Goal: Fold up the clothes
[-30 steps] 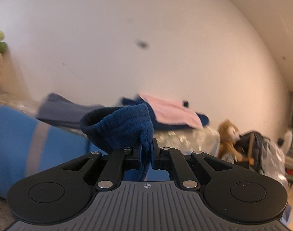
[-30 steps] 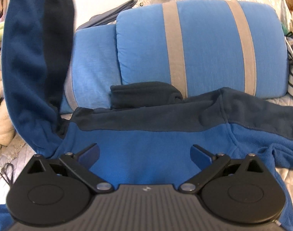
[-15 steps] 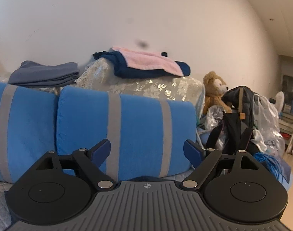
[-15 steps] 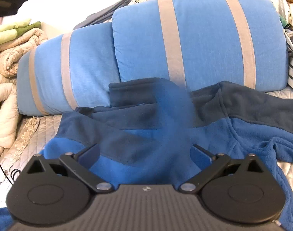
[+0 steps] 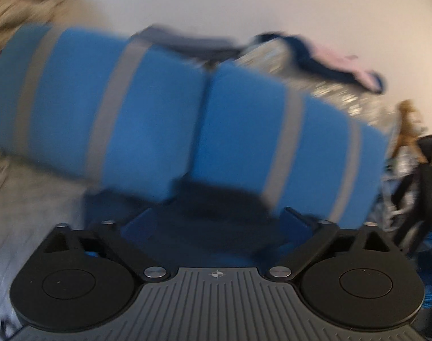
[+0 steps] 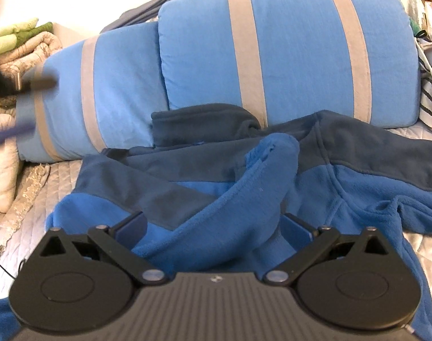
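The blue fleece jacket (image 6: 221, 187) lies spread on the bed (image 6: 22, 196) at lower centre, one sleeve (image 6: 261, 176) folded across it. The left gripper (image 5: 216, 221), probably above the collar, has just been opening, nothing between its fingers; the right gripper (image 6: 213, 224) gapes too. Next: take the other sleeve.

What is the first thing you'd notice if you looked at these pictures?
The big blue fleece jacket jumps out first, spread on the quilted bed cover with one sleeve flopped across its middle. Behind it lean two bright blue pillows with grey stripes. The right gripper sits open just above the jacket, holding nothing.
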`<state>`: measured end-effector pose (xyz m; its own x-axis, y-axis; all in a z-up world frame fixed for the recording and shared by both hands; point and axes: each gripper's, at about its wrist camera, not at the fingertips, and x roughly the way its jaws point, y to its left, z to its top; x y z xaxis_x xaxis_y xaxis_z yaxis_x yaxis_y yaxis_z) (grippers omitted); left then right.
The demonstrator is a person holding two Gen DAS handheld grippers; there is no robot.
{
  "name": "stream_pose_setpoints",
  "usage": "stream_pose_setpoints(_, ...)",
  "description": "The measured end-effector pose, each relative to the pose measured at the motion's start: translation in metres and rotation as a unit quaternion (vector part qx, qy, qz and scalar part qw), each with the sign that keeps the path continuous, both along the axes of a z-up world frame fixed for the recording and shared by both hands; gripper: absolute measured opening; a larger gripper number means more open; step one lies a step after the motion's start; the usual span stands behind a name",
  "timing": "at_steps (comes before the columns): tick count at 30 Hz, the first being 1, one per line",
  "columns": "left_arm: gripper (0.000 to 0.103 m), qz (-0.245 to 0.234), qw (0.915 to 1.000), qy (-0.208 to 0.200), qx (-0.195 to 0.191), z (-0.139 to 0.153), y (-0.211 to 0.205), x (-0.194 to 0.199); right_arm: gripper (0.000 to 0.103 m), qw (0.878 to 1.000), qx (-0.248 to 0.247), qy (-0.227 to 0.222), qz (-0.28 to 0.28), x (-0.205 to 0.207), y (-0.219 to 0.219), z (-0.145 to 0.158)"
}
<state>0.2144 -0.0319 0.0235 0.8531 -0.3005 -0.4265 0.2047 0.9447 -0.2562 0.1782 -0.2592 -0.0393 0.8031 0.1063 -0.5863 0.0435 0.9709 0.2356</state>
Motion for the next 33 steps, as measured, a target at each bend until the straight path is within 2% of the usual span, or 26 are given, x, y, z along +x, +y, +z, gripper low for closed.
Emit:
stream_pose_setpoints(5, 0.103, 0.063, 0.9960, 0.048, -0.042, -0.045, 0.031, 0.001, 0.103, 1.000, -0.014, 0.012, 0.001, 0.002, 0.003, -0.003)
stream_pose_setpoints(7, 0.103, 0.097, 0.9878, 0.100, -0.069, -0.052, 0.043, 0.007, 0.103, 1.000, -0.018, 0.014, 0.003, 0.002, 0.004, -0.004)
stream_pose_setpoints(9, 0.103, 0.099, 0.9842, 0.098, -0.109, -0.051, 0.054, 0.007, 0.103, 1.000, -0.023, 0.016, 0.004, 0.002, 0.005, -0.005)
stream_pose_setpoints(17, 0.103, 0.075, 0.9797, 0.103, -0.155, -0.053, 0.063, 0.009, 0.103, 0.999, -0.036, 0.015, -0.003, 0.000, 0.004, -0.004)
stream_pose_setpoints(23, 0.103, 0.081, 0.9728, 0.109, -0.187, -0.057, 0.070, 0.011, 0.103, 0.996, -0.067, 0.049, -0.017, -0.008, 0.003, -0.001)
stream_pose_setpoints(28, 0.103, 0.074, 0.9744, 0.107, -0.184, -0.055, 0.068, 0.010, 0.103, 0.987, -0.136, 0.074, 0.036, -0.013, 0.001, 0.014)
stream_pose_setpoints(31, 0.103, 0.069, 0.9748, 0.107, -0.183, -0.054, 0.067, 0.010, 0.103, 0.973, -0.204, 0.071, 0.083, -0.009, -0.005, 0.022)
stream_pose_setpoints(33, 0.103, 0.067, 0.9752, 0.105, -0.183, -0.054, 0.067, 0.010, 0.103, 0.958, -0.257, 0.057, 0.114, -0.002, -0.014, 0.022)
